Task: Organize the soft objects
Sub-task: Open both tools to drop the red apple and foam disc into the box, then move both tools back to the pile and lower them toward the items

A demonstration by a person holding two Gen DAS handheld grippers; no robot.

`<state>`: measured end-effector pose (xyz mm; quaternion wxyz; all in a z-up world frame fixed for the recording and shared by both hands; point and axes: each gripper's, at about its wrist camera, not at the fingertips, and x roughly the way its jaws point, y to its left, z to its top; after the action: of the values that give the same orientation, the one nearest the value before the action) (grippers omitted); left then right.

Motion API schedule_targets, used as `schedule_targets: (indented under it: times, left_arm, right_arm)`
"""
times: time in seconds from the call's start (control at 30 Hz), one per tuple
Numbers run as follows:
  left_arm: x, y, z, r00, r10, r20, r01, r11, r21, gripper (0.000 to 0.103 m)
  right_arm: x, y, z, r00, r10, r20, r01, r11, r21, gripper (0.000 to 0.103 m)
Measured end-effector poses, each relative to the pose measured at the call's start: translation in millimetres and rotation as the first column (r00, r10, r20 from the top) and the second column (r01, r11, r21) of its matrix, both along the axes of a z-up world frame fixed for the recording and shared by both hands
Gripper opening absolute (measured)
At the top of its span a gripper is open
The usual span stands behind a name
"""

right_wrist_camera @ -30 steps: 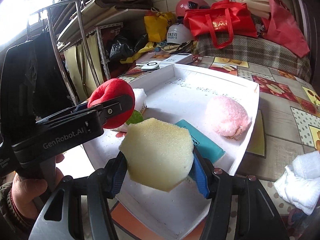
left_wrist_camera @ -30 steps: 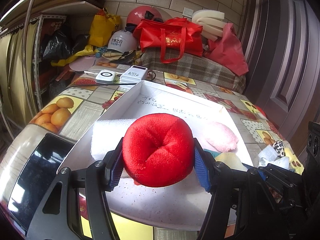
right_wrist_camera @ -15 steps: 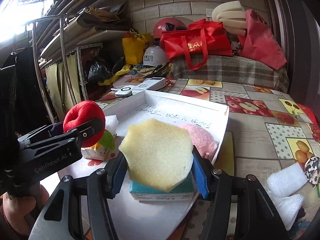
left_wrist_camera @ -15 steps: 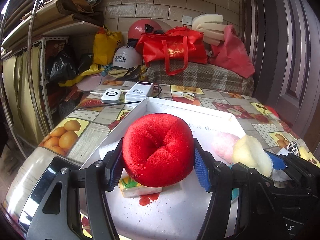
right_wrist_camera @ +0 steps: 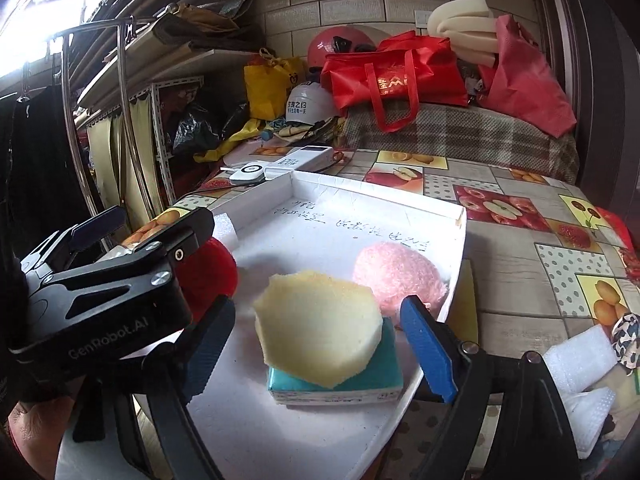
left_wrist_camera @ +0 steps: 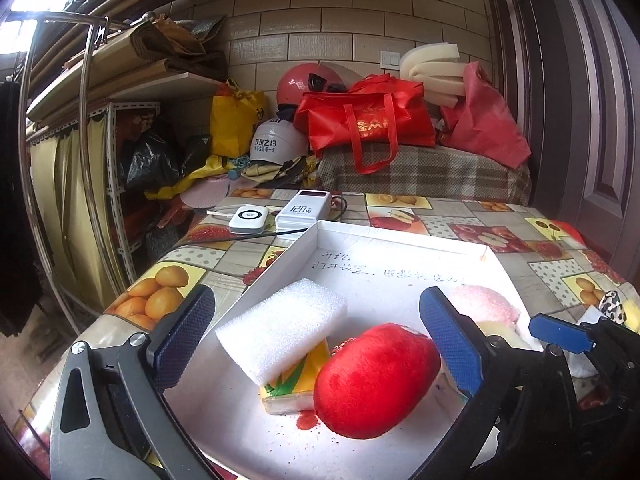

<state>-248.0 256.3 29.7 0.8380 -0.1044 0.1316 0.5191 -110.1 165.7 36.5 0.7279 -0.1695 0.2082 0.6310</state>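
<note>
Both grippers hang over the near end of a shallow white tray (left_wrist_camera: 362, 236) that sits on a fruit-patterned tablecloth (left_wrist_camera: 472, 208). The left gripper (left_wrist_camera: 316, 336) has its blue-padded jaws spread wide, gripping nothing; between them in the tray lie a white foam block (left_wrist_camera: 282, 330), propped on a small yellow-and-green packet (left_wrist_camera: 296, 384), and to its right a red plush ball (left_wrist_camera: 374, 384) resting on the tray floor just beside the packet. The right gripper (right_wrist_camera: 320, 344) is likewise spread apart and empty. Between its jaws a yellow sponge piece (right_wrist_camera: 318, 338) lies on top of a teal packet (right_wrist_camera: 352, 384) at the tray's near right edge. A pink fluffy ball (right_wrist_camera: 394, 278) sits just beyond the sponge, near the right wall of the tray. Handwriting marks the tray floor at the far end. Beyond the tray's far left corner lie a white power bank (left_wrist_camera: 304, 210) and a small white charger (left_wrist_camera: 249, 218).
</note>
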Motion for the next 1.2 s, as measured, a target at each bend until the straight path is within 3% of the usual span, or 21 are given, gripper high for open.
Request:
schedule_targets:
  times: [0.83, 1.2]
  left_arm:
    - [-1.0, -3.3, 1.9, 1.000, -0.003, 0.010, 0.003, 1.000, 0.022, 0.103]
    - [-15.1, -18.2, 5.1, 0.997, 0.020, 0.070, -0.025, 0.998, 0.060, 0.103]
  right_arm:
    - [1.1, -2.0, 3.2, 1.000, -0.020, 0.014, 0.020, 1.000, 0.022, 0.086]
    - [-2.9, -17.8, 9.8, 0.999, -0.029, 0.036, 0.025, 0.994, 0.104, 0.086]
